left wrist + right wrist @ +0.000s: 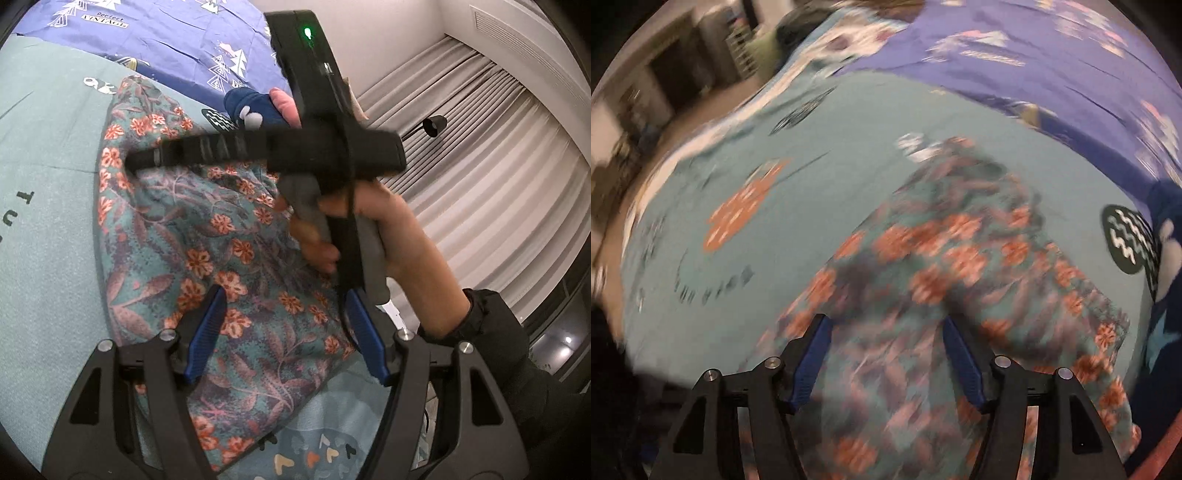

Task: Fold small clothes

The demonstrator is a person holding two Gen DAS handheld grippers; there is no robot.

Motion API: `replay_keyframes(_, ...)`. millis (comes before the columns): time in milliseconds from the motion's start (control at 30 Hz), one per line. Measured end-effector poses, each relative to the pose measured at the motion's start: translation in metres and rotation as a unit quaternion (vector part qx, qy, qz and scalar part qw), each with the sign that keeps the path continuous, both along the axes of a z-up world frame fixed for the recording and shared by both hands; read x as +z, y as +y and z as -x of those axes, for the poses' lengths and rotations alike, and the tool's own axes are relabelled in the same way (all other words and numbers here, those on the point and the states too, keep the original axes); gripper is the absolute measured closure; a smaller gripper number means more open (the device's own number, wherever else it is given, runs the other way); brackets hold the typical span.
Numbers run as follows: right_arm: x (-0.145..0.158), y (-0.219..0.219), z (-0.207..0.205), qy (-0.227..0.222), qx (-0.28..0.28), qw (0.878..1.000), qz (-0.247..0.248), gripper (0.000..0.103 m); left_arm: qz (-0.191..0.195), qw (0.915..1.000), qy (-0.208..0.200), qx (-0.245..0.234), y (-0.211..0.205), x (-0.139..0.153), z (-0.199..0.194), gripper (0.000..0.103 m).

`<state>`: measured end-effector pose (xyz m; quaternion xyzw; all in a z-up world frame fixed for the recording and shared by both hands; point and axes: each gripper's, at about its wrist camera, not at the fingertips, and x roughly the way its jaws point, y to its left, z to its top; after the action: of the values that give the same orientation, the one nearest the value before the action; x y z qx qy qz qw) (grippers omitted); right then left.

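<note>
Bed (48,229) covered with a teal printed sheet and, toward its far side, a purple quilt (177,40); the task's thing, a floral garment (221,258) in teal with orange flowers, lies spread and somewhat rumpled on the sheet, near a dark blue plush toy (255,107) at its far edge. Right gripper (129,160), seen from the left wrist camera, reaches across the garment with its tip at the far left hem; whether its tip touches or pinches the cloth cannot be told there, but its own, motion-blurred view shows its blue pads (812,362) spread apart with nothing between them. Left gripper (286,332) hovers over the near part of the garment, jaws released and empty. Judged step: positioning for a fold, no edge yet grasped. The next move calls for each gripper to close on a hem or corner, then carry that edge over the body of the garment.
</note>
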<state>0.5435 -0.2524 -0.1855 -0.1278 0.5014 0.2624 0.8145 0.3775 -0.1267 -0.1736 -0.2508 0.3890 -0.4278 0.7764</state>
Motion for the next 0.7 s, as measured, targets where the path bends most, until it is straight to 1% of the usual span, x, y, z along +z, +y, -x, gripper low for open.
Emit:
replay_keyframes(67,0.011,-0.005,0.001,0.0,-0.046,0.999,-0.014,0.039,-0.003,1.0,-0.002,0.0,0.002,0.0,0.001,0.035)
replay_keyframes(133,0.026,-0.009,0.006,-0.013,-0.069,0.997,-0.024,0.038,-0.003,1.0,-0.004,-0.001,0.002,-0.001,0.0,0.033)
replay_keyframes(167,0.037,-0.008,0.017,-0.033,-0.074,0.997,-0.019,0.038,-0.002,1.0,-0.004,-0.002,0.003,-0.001,0.001,0.032)
replay_keyframes(200,0.048,-0.012,0.028,-0.055,-0.077,0.995,-0.012,0.038,-0.002,1.0,-0.005,-0.004,0.002,-0.001,0.001,0.03)
replay_keyframes(233,0.056,-0.015,0.04,-0.068,-0.077,0.995,-0.011,0.037,-0.002,0.9999,-0.008,-0.006,0.001,0.0,0.001,0.027)
replay_keyframes(333,0.075,-0.038,0.084,-0.103,-0.077,0.992,-0.005,0.03,-0.013,0.9996,-0.02,-0.014,-0.004,0.004,0.005,0.023)
replay_keyframes(367,0.076,-0.045,0.094,-0.111,-0.081,0.991,0.0,0.027,-0.018,0.9995,-0.022,-0.012,-0.005,0.004,0.006,0.023)
replay_keyframes(400,0.077,-0.057,0.103,-0.116,-0.085,0.99,0.0,0.027,-0.019,0.9995,-0.023,-0.012,-0.005,0.005,0.005,0.023)
replay_keyframes(433,0.077,-0.074,0.113,-0.12,-0.101,0.988,-0.009,0.027,-0.018,0.9995,-0.023,-0.011,-0.005,0.005,0.005,0.023)
replay_keyframes(567,0.071,-0.128,0.132,-0.105,-0.164,0.98,-0.042,0.027,-0.024,0.9993,-0.026,-0.009,-0.007,0.006,0.006,0.023)
replay_keyframes(633,0.066,-0.145,0.145,-0.095,-0.169,0.979,-0.065,0.027,-0.026,0.9992,-0.029,-0.007,-0.006,0.009,0.008,0.023)
replay_keyframes(700,0.056,-0.149,0.158,-0.085,-0.157,0.981,-0.079,0.027,-0.03,0.999,-0.031,-0.006,-0.006,0.009,0.008,0.023)
